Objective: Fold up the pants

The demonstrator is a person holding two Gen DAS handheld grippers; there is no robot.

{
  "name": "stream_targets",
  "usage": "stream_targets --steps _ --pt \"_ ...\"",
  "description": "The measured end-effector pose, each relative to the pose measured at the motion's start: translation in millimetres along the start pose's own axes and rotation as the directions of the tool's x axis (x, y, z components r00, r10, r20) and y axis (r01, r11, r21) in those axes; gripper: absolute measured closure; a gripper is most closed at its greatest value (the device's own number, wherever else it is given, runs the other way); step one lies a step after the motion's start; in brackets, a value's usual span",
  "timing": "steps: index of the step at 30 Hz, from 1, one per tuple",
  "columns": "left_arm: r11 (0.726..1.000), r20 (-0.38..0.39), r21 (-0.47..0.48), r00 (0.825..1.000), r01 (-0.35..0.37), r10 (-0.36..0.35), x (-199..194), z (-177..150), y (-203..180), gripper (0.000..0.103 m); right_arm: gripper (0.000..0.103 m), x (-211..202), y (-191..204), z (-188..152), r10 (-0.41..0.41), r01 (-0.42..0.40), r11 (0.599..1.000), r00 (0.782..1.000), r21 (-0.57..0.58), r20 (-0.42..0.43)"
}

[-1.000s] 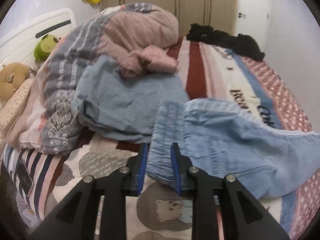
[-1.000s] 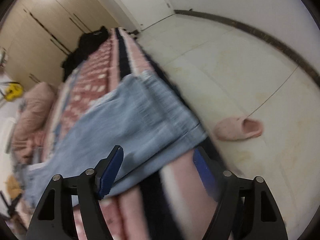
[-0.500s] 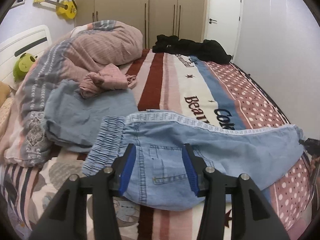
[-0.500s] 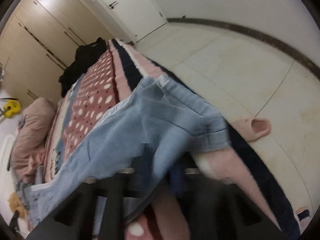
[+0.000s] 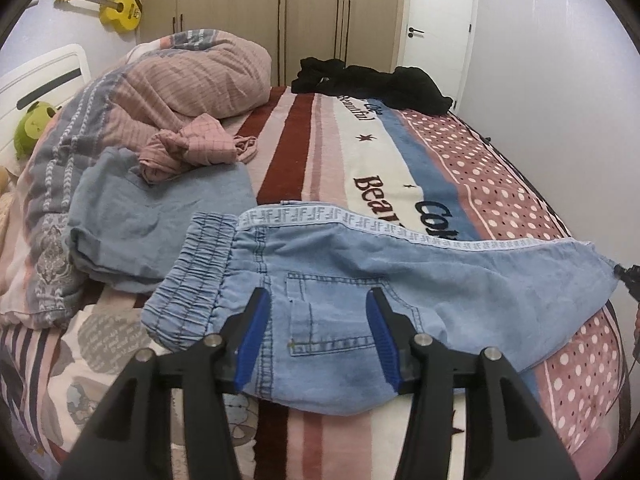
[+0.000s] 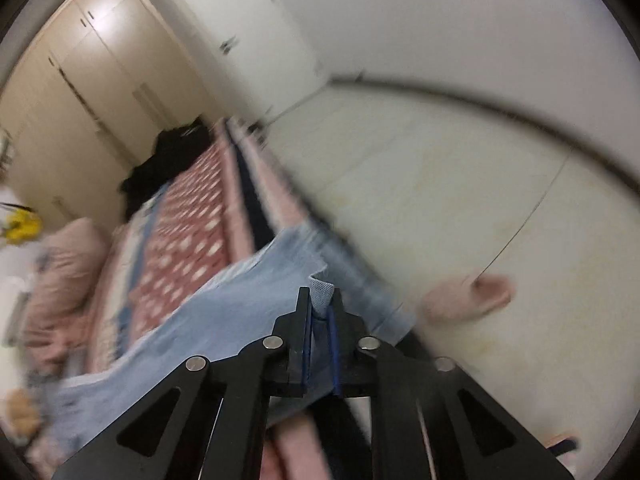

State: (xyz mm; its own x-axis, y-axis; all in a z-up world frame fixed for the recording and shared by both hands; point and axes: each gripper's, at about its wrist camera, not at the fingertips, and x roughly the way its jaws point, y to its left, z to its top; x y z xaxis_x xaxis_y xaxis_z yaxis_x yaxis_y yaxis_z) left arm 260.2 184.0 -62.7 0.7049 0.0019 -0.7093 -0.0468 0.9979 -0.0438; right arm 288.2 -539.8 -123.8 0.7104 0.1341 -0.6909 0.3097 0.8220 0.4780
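Left gripper [image 5: 318, 330] wide open over pants [image 5: 360, 280] pocket, lower center; right gripper [image 6: 320, 304] clamped on pants hem; bed [image 5: 320, 160] beneath.

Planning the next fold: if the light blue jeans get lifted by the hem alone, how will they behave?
Likely floppy: the jeans lie limp with soft wrinkles across the blanket. The rest would probably drag and sag behind the right hand-held gripper, shut on only a small tuck of hem. The thick elastic waistband probably adds weight there, and the left hand-held gripper is open.

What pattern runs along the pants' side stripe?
Repeating letter-logo print on the pale side stripe, clearest in left wrist view.
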Motion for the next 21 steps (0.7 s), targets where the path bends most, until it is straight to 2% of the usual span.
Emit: stream_targets --steps 1,2,3,5,7,10,13,18,21 --pt "1.000 0.001 0.000 1.000 0.003 -0.003 0 0 -2 0.054 0.097 4 -2 -4 0.045 -0.044 0.999 0.998 0.013 -0.051" --pt "1.000 0.001 -0.001 1.000 0.007 -0.007 1 1 -3 0.053 0.089 5 -2 -8 0.056 -0.055 0.998 0.996 0.009 -0.068" --pt "1.000 0.000 -0.002 1.000 0.012 -0.012 1 1 -5 0.052 0.074 6 1 -13 0.068 -0.069 0.998 0.994 -0.003 -0.087" --pt "1.000 -0.001 0.001 1.000 0.017 -0.017 2 1 -8 0.048 0.060 5 6 -23 0.097 -0.099 0.995 0.990 -0.012 -0.103" --pt "1.000 0.001 0.007 1.000 0.013 -0.013 2 2 -12 0.044 0.060 13 13 -34 0.146 -0.147 0.989 0.977 0.005 -0.158" --pt "1.000 0.001 0.008 1.000 0.017 -0.017 5 3 -16 0.043 0.060 30 22 -48 0.163 -0.164 0.986 0.959 0.016 -0.232" --pt "1.000 0.002 0.004 1.000 0.030 -0.030 5 3 -19 0.043 0.059 46 23 -54 0.157 -0.147 0.988 0.958 0.056 -0.241" --pt "0.999 0.001 0.004 0.999 0.034 -0.034 6 3 -20 0.042 0.056 49 27 -57 0.160 -0.139 0.984 0.962 0.108 -0.220" --pt "0.999 0.000 0.007 0.999 0.042 -0.042 5 2 -18 0.041 0.056 39 25 -62 0.170 -0.144 0.983 0.952 0.118 -0.256"
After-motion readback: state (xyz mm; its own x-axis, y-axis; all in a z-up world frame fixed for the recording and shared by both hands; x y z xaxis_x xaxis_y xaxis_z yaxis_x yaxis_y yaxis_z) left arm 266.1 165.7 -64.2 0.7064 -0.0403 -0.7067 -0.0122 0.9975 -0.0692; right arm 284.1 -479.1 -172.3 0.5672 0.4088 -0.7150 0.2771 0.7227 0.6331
